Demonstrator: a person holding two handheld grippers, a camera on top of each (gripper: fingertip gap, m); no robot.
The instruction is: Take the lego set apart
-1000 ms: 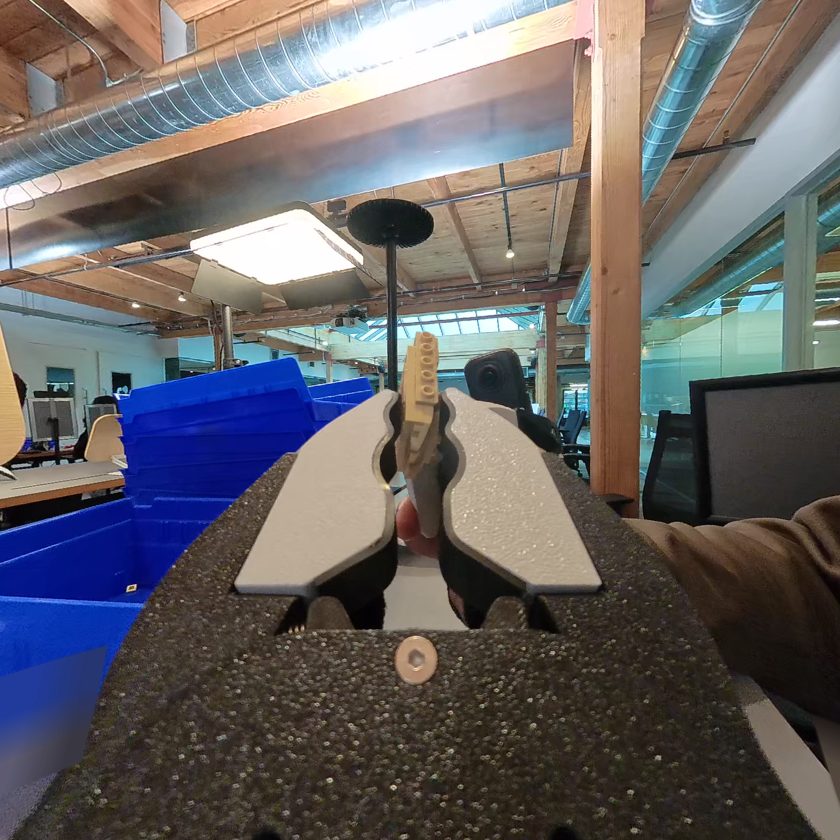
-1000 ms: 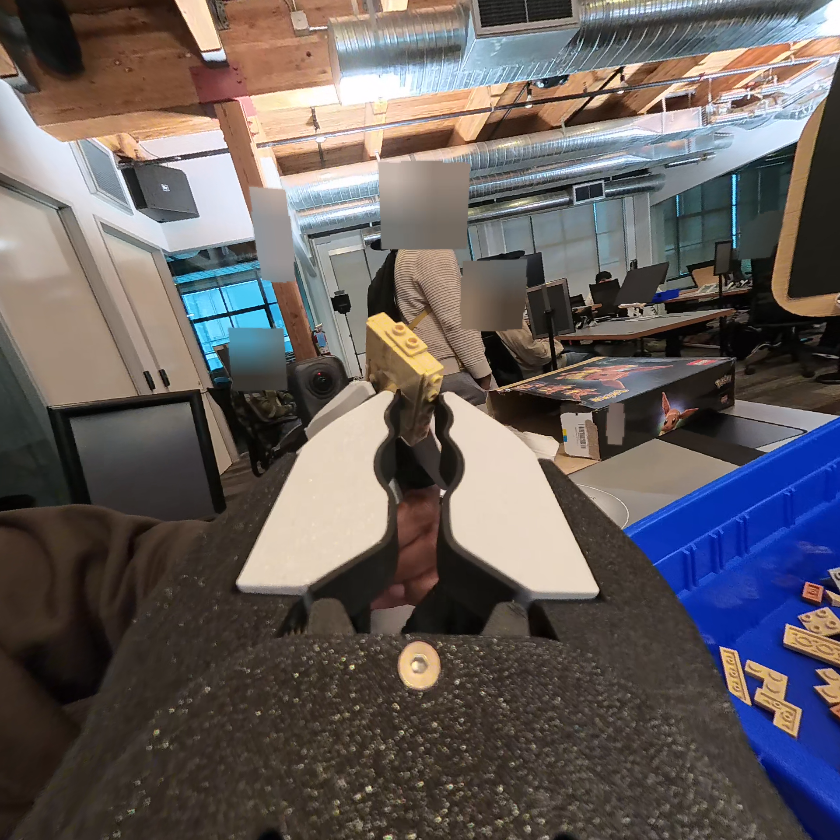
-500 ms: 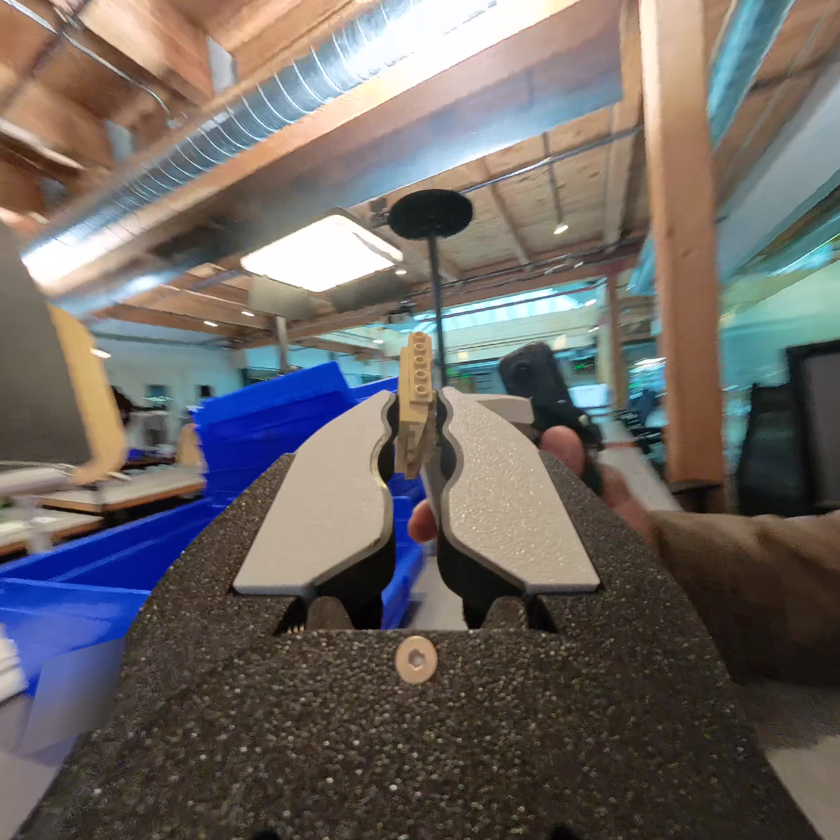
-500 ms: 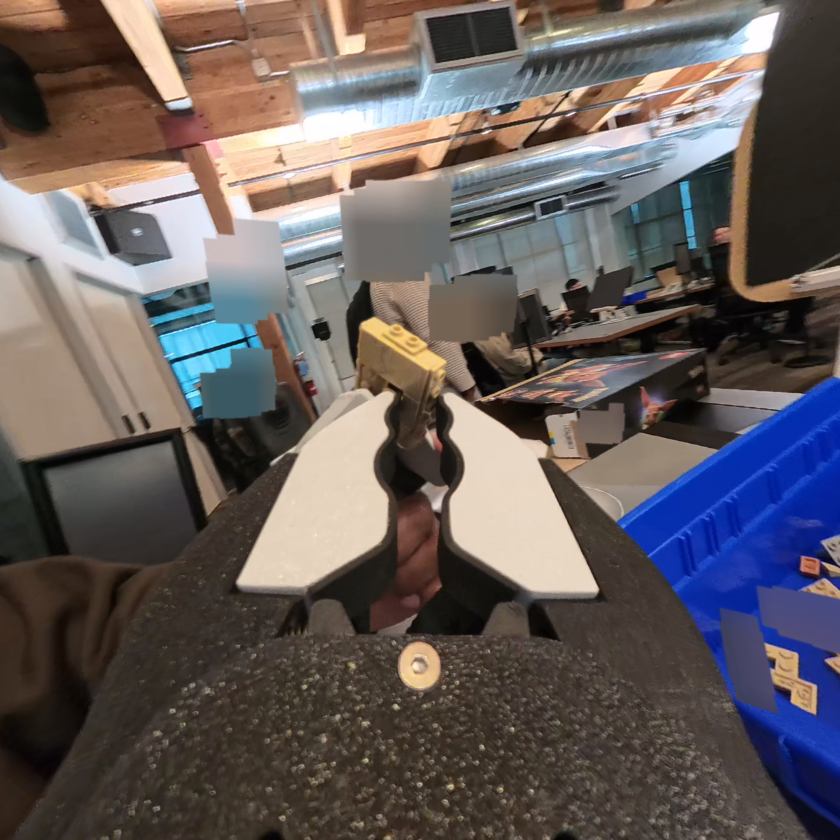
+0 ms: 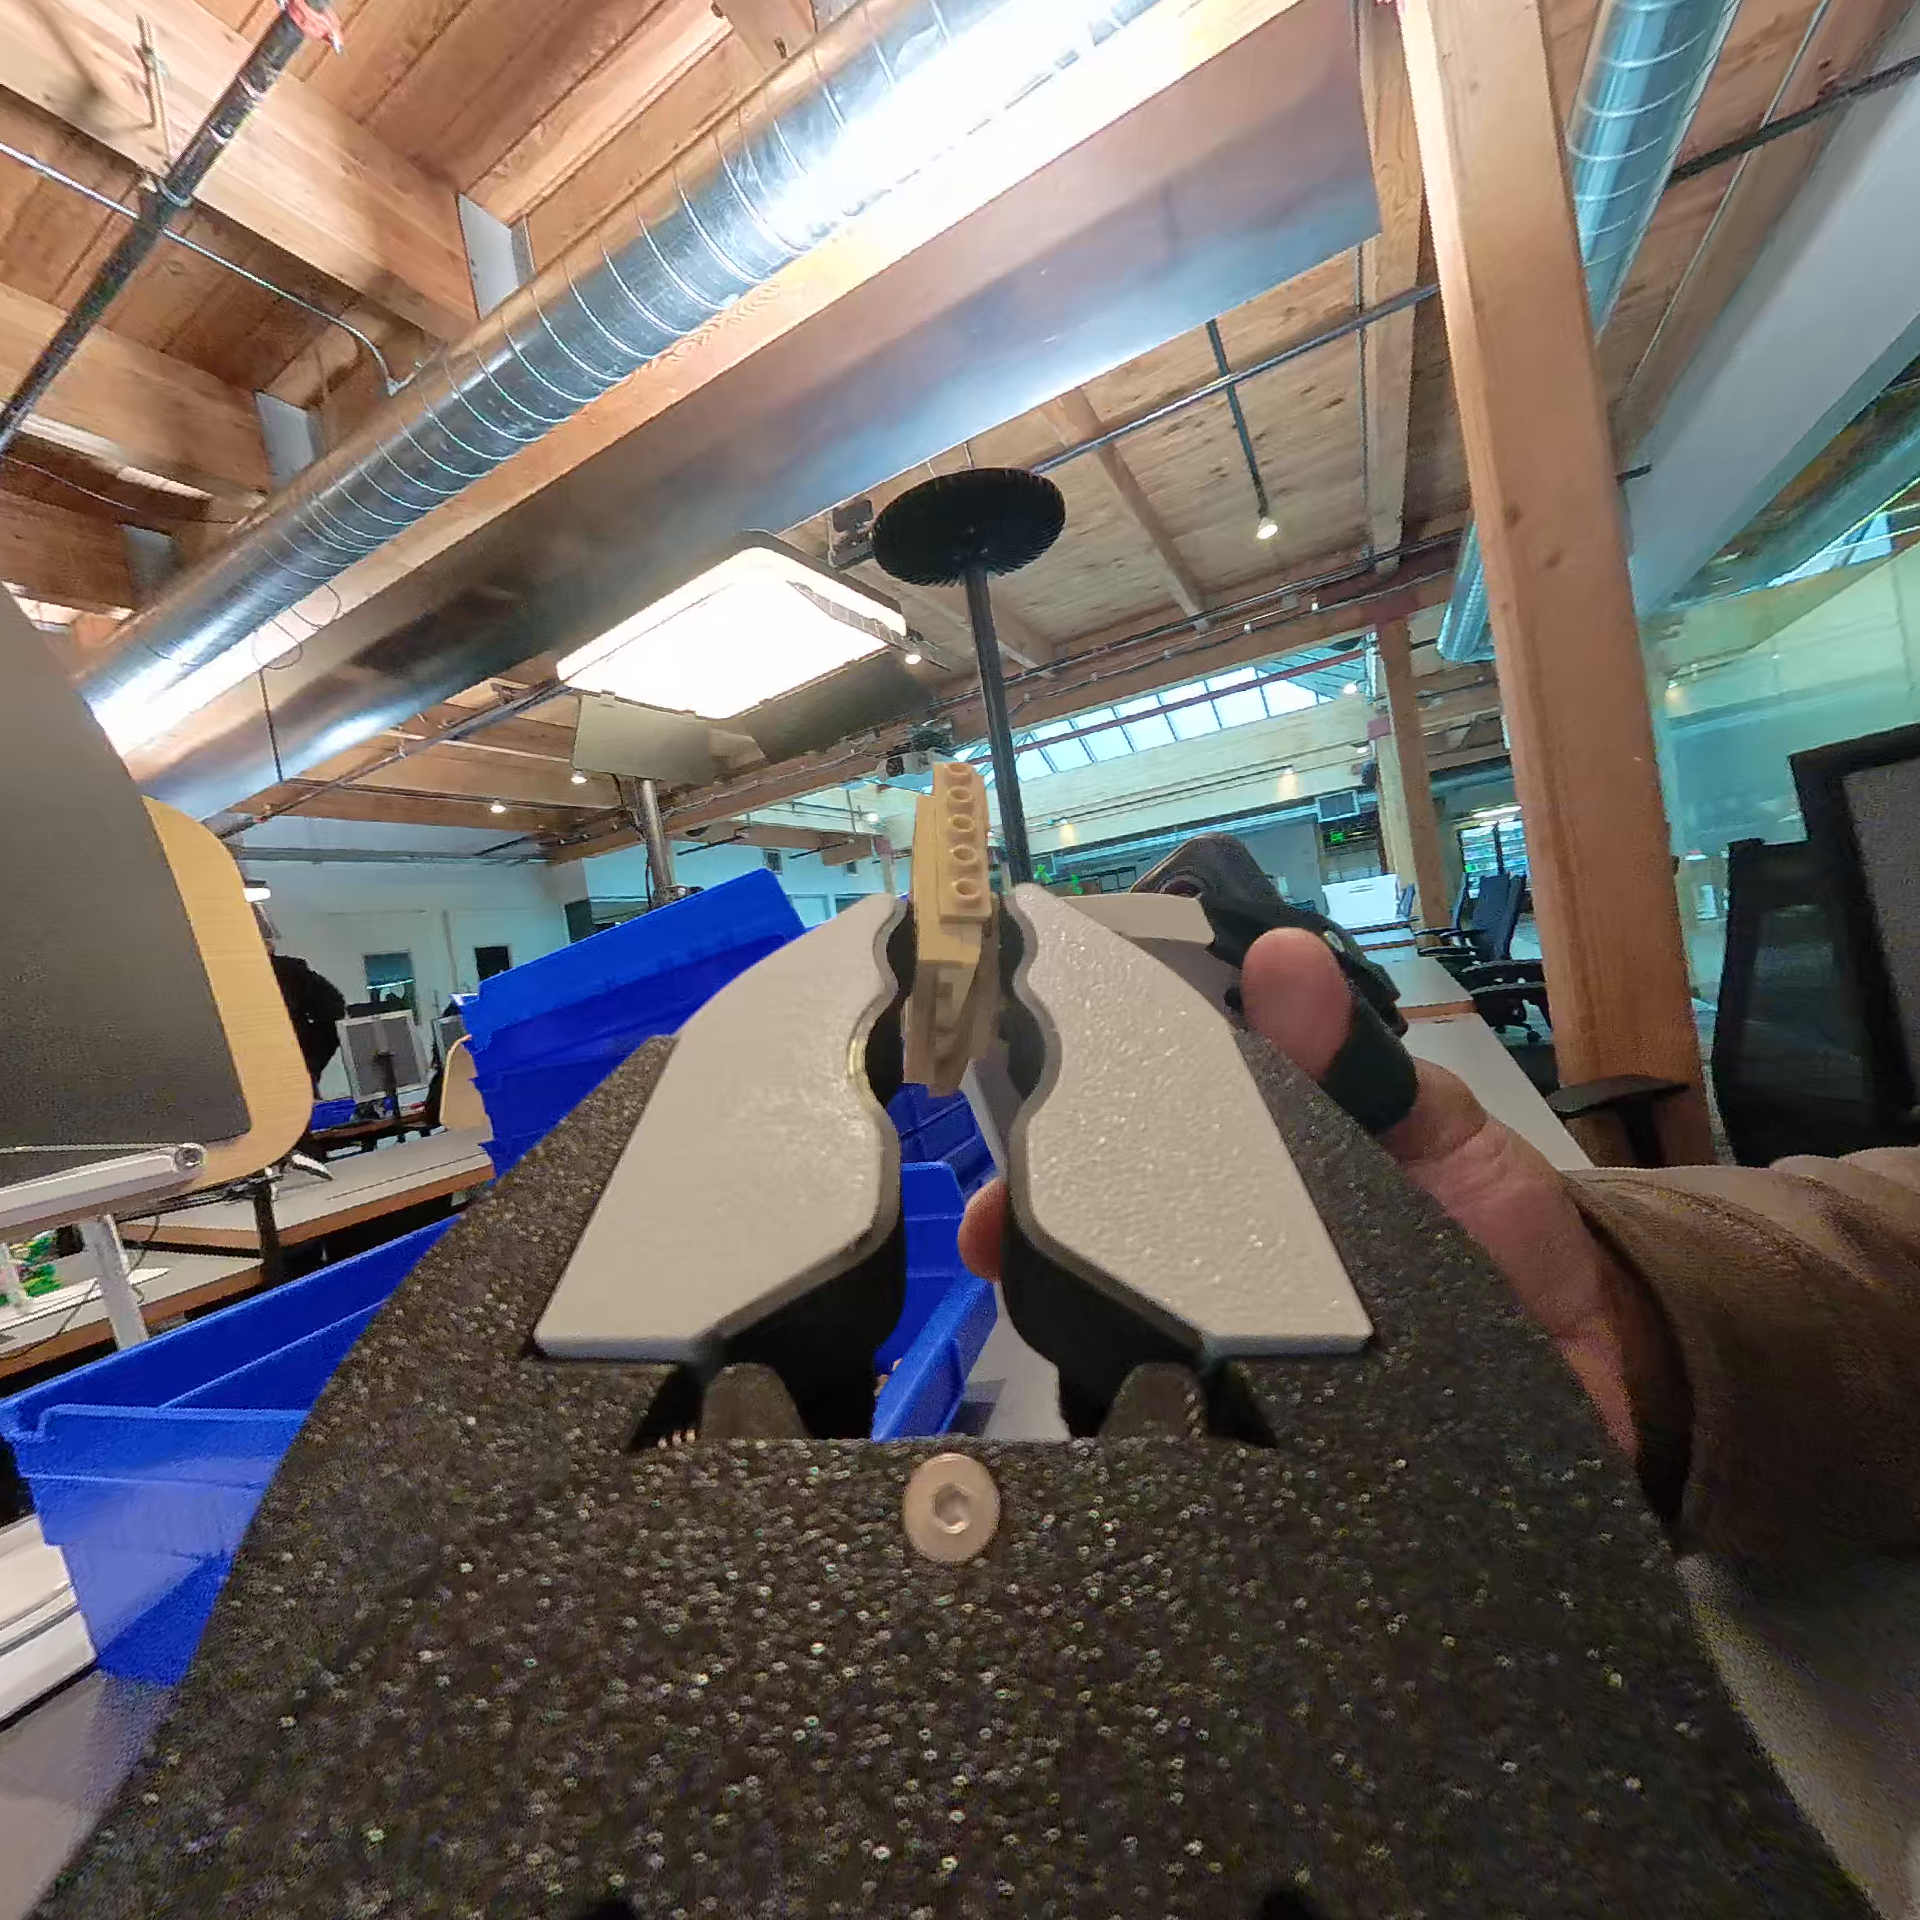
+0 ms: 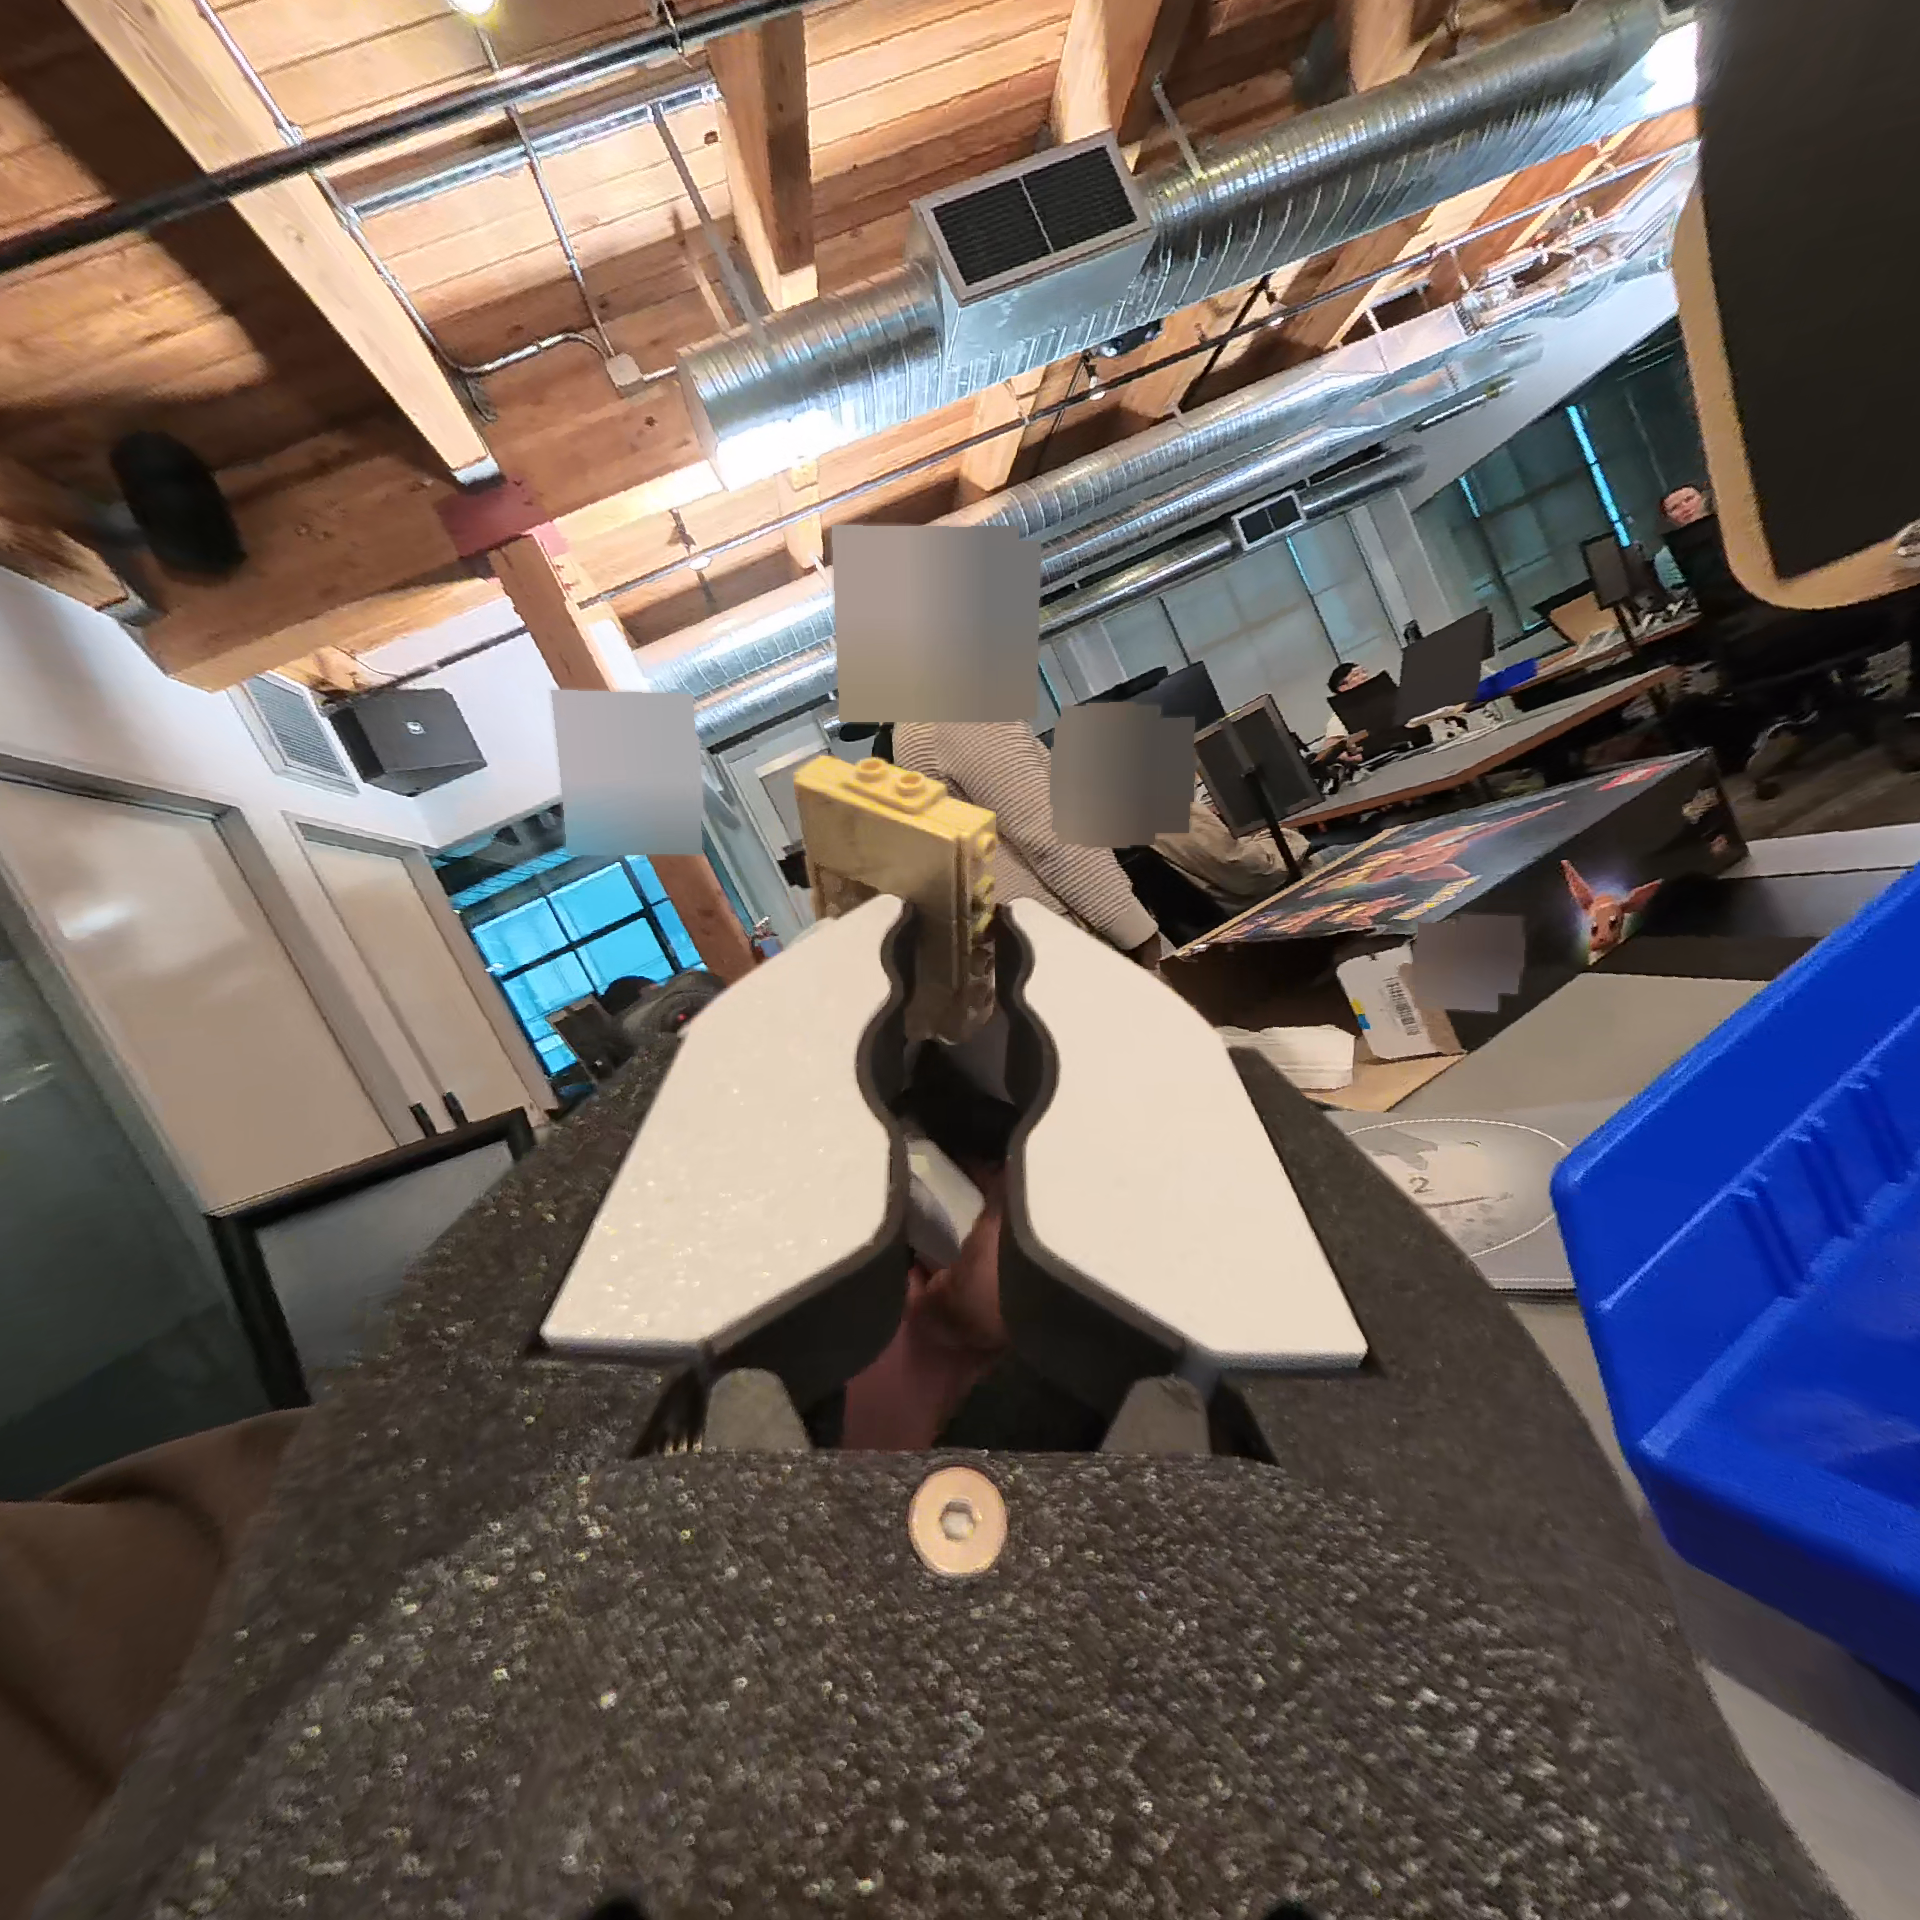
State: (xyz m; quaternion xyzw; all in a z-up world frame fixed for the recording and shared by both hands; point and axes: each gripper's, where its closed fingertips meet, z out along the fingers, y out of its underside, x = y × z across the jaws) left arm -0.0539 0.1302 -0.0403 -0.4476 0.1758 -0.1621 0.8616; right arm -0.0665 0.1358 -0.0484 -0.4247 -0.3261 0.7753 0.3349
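My left gripper (image 5: 951, 925) is shut on a tan stack of studded building plates (image 5: 951, 883), held upright and raised in the air; a row of studs faces me. My right gripper (image 6: 951, 920) is shut on a tan and yellow block of joined building bricks (image 6: 904, 852), two studs showing on its top edge. In the left wrist view the other gripper (image 5: 1226, 914) and the hand (image 5: 1382, 1122) that holds it show just right of my fingers. Both views point up toward the ceiling.
Stacked blue bins (image 5: 613, 997) stand left of the left gripper. A blue bin (image 6: 1766, 1299) is at the right of the right wrist view, with a printed box (image 6: 1486, 883) and a round grey plate (image 6: 1475, 1195) on the table behind. People stand and sit farther back. The tips of both grippers are at nearly the same place.
Both grippers have tilted further up toward the ceiling and turned. Each keeps its tan piece in the same hold. The other hand has come closer in the left wrist view.
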